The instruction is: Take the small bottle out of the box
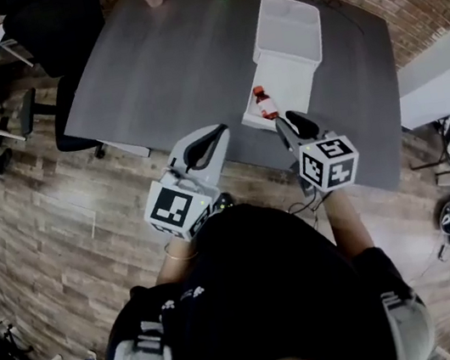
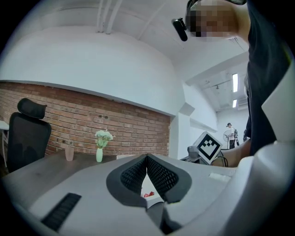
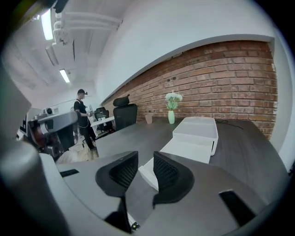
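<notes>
Dark grey table (image 1: pixel 170 64) spreads ahead of both jaw pairs. The white plastic box (image 1: pixel 292 29) lies open beyond the right gripper (image 3: pixel 145 159), whose jaws are apart and empty. The left gripper (image 2: pixel 146 159) has its jaws closed on nothing. The small red-capped bottle (image 1: pixel 264 104) rests on the box's flat half, just ahead of the right jaws.

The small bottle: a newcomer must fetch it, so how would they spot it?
On the dark grey table lies an open white box. The small red-capped bottle rests on its flat near half, the only red thing there.
</notes>
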The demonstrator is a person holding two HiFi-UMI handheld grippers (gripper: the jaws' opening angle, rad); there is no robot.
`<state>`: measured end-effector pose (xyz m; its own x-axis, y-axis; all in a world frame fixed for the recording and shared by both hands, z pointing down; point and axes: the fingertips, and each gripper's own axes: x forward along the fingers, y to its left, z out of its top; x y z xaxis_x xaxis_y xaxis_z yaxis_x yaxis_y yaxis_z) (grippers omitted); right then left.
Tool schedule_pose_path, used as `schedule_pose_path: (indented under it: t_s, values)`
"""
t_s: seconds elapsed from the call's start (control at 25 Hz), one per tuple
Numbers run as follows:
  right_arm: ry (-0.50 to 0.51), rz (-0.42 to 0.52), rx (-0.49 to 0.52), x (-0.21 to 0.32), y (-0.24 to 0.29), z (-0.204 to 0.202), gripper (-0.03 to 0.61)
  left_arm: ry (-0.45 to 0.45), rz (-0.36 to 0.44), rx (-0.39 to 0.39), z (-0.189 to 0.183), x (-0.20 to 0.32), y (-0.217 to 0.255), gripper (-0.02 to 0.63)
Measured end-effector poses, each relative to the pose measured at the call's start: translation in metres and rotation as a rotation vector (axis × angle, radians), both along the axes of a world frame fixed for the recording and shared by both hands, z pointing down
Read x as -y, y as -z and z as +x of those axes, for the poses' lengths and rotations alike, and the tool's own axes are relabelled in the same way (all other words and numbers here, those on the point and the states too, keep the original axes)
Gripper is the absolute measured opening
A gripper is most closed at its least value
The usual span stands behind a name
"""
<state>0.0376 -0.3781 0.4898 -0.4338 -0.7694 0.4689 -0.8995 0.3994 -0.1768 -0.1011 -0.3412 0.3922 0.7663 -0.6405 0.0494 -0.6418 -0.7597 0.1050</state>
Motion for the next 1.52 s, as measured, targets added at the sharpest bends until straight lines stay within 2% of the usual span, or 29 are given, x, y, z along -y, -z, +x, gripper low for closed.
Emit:
schedule_pose_path:
  t_s: [0.16,0.28,0.4,0.52,0.72,0.84,1.08,1.28,1.44,1.52]
  values:
    - [-0.013,-0.08,-0.064,0.028,-0.03,-0.006,0.133,-0.023,0.004,-0.012,-0.014,0.018,-0.003,0.002]
    - [-0.027,-0.121,-0.132,0.047,-0.048,-0.006,0.133,-0.04,0.012,-0.018,-0.022,0.03,-0.004,0.002]
    - [-0.008,-0.185,-0.177,0.062,-0.068,-0.011,0.163,-0.05,0.009,-0.019,-0.028,0.042,-0.008,0.002]
    - [-0.005,-0.239,-0.225,0.073,-0.088,-0.012,0.166,-0.058,0.007,-0.011,-0.032,0.05,-0.01,0.003]
    - [-0.018,-0.277,-0.325,0.091,-0.106,-0.007,0.197,-0.062,-0.001,-0.027,-0.041,0.056,-0.013,0.002]
    - [-0.027,-0.352,-0.344,0.094,-0.123,-0.005,0.241,-0.044,-0.01,-0.037,-0.05,0.062,-0.015,0.002]
    - [-0.05,-0.399,-0.4,0.104,-0.141,0.0,0.236,-0.028,-0.028,-0.058,-0.063,0.063,-0.018,0.002]
    - [-0.043,-0.466,-0.377,0.106,-0.152,-0.008,0.223,-0.029,-0.038,-0.059,-0.063,0.059,-0.019,0.002]
    - [-0.094,-0.584,-0.437,0.092,-0.162,0.008,0.225,-0.001,-0.043,-0.062,-0.067,0.057,-0.021,0.002]
    - [-0.071,-0.533,-0.403,0.104,-0.163,-0.001,0.227,0.025,-0.048,-0.067,-0.071,0.056,-0.021,0.002]
